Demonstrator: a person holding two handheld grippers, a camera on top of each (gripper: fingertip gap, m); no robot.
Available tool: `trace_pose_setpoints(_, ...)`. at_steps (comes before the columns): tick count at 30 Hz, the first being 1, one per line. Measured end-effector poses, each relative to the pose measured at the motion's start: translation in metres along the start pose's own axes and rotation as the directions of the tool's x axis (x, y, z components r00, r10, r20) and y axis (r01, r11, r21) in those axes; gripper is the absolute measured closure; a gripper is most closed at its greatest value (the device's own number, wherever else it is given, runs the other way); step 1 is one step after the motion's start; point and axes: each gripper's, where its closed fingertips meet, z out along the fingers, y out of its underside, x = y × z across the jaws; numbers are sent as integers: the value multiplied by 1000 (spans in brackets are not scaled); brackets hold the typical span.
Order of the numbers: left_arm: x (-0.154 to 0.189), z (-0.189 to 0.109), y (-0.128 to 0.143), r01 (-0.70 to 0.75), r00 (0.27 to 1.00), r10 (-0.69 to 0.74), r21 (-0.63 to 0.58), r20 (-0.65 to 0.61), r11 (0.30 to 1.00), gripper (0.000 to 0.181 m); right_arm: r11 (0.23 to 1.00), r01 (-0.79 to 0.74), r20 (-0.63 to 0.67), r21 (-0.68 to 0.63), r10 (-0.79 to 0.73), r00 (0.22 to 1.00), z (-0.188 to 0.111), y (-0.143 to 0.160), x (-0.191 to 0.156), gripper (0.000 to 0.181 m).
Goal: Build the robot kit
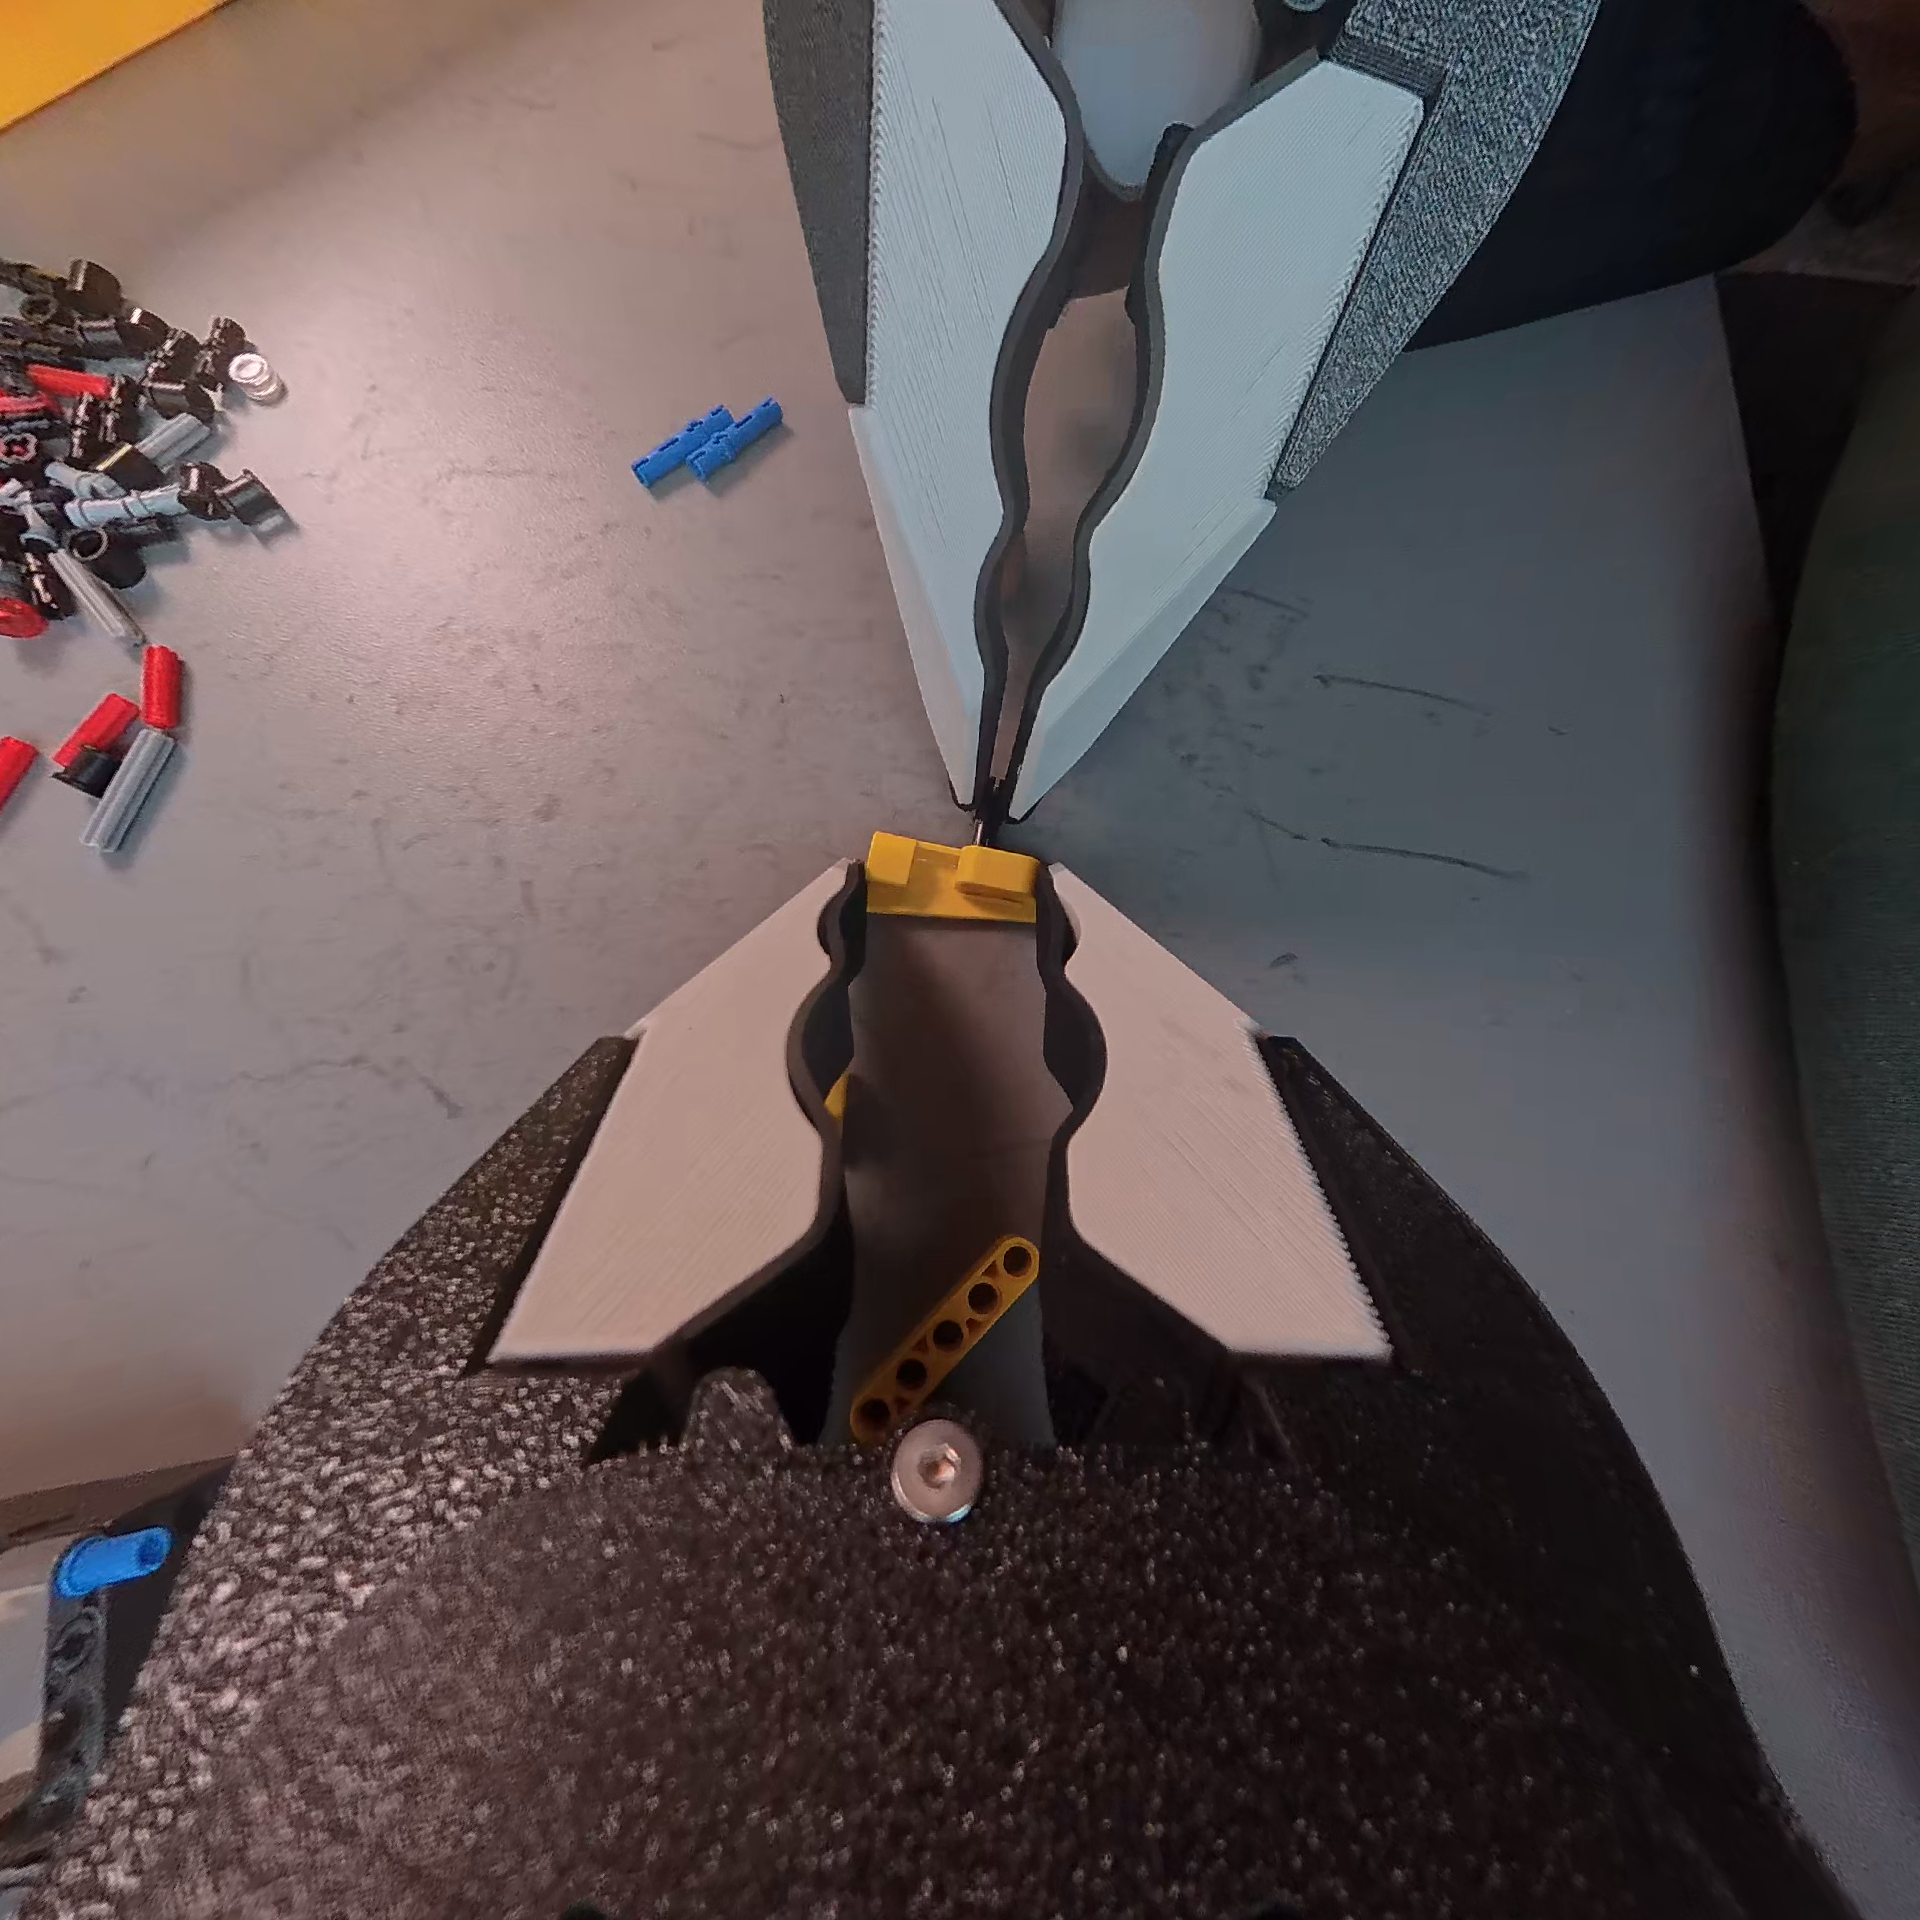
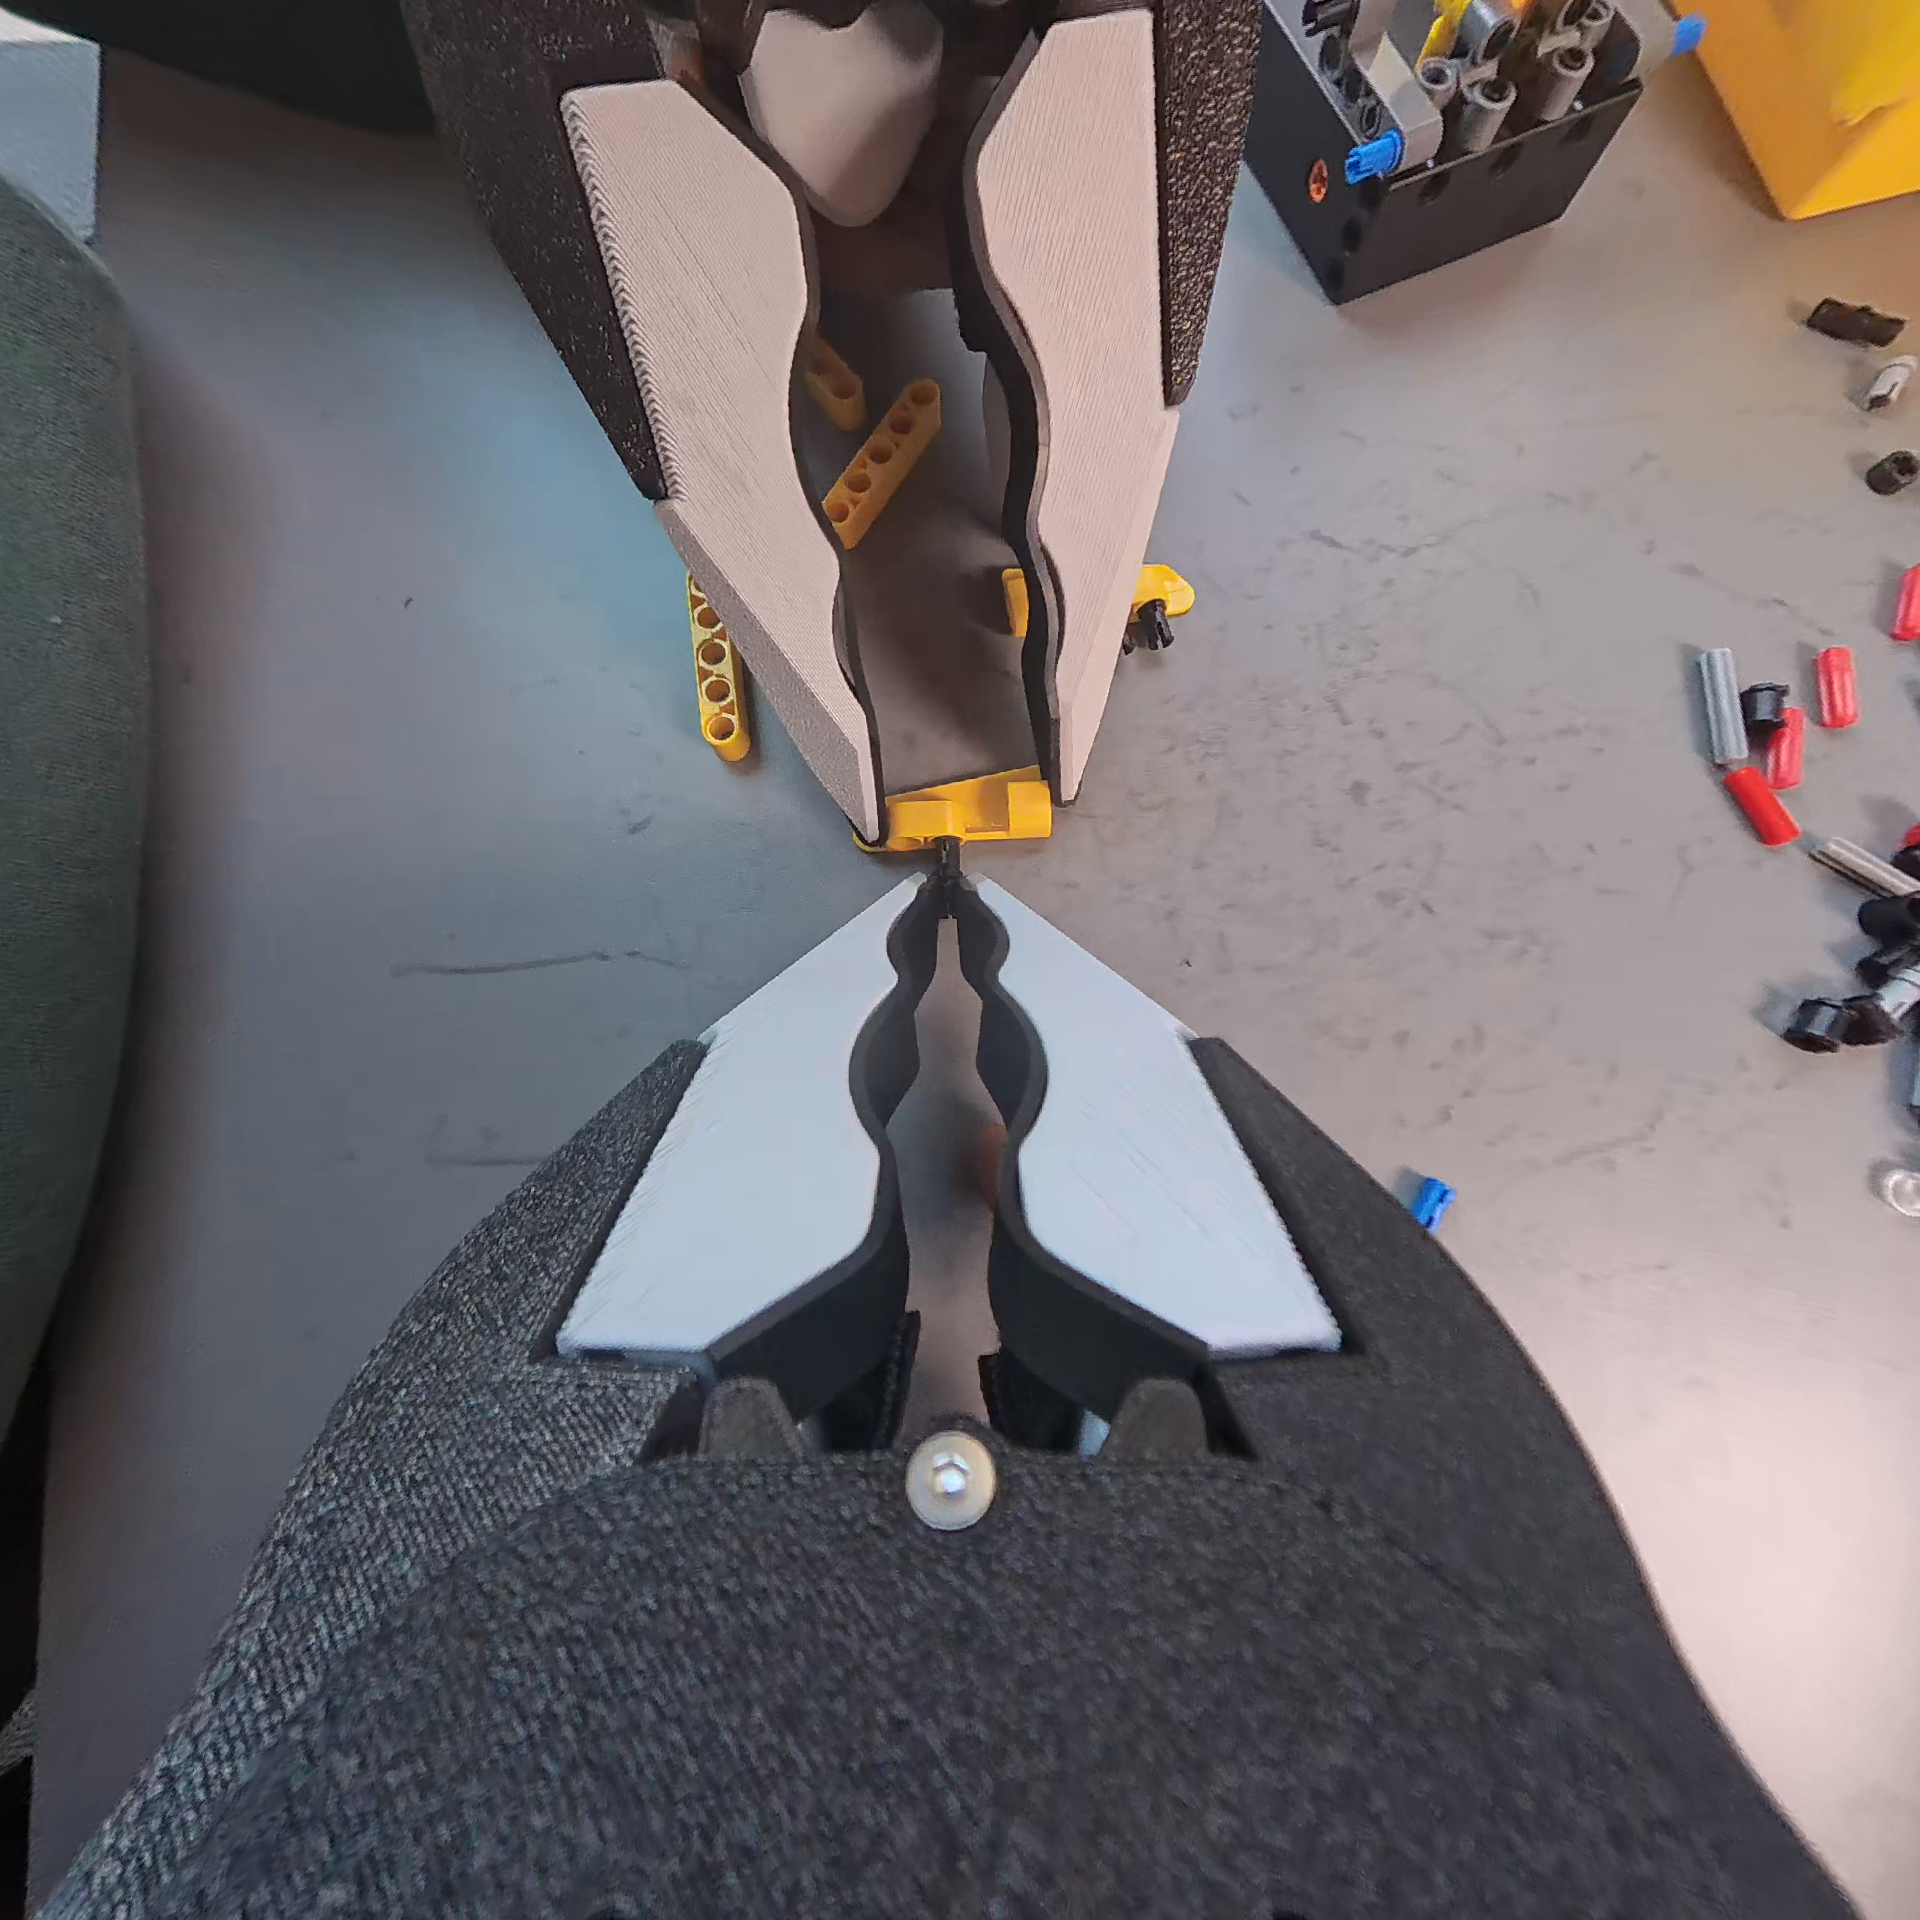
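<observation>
Left wrist view: yellow piece (image 1: 951, 878) between left gripper (image 1: 951, 883) fingertips.

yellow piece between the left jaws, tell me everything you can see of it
The yellow piece is a small, flat, glossy plastic building part with raised lugs on its top face. It sits crosswise, clamped at both ends by the left gripper, low over the grey table. A tiny black pin, pinched by the right gripper, meets its front edge.

A scuffed grey table (image 2: 1403, 883) fills both views, marked with dark scratches and pale mottling. Just beside its edge is a dark green upholstered seat (image 2: 62, 727). At the table's far corner sits a yellow box (image 2: 1829, 114). Soft, even light falls across the table.
</observation>
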Motion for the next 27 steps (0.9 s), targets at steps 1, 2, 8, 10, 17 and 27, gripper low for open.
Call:
trace_pose_setpoints(1,0,0,0,-3,1000,3,0,1,1000,150,1000,9,-6,3,-9,1000,0,0,0,179)
trace_pose_setpoints(2,0,0,0,-5,1000,5,0,1,1000,150,1000,18,-11,0,-18,1000,0,0,0,179)
trace_pose_setpoints(8,0,0,0,-6,1000,6,0,3,1000,150,991,112,0,-79,-112,994,1,1,0,179)
trace_pose_setpoints(10,0,0,0,-3,1000,3,0,1,1000,150,981,162,29,-111,-159,987,2,1,-1,179)
trace_pose_setpoints(17,-1,0,0,7,1000,-7,1,-8,1000,150,954,230,102,-190,-213,972,2,0,0,179)
trace_pose_setpoints(27,1,-1,0,-12,1000,12,0,1,1000,150,989,-10,69,-144,20,997,3,-1,0,180)
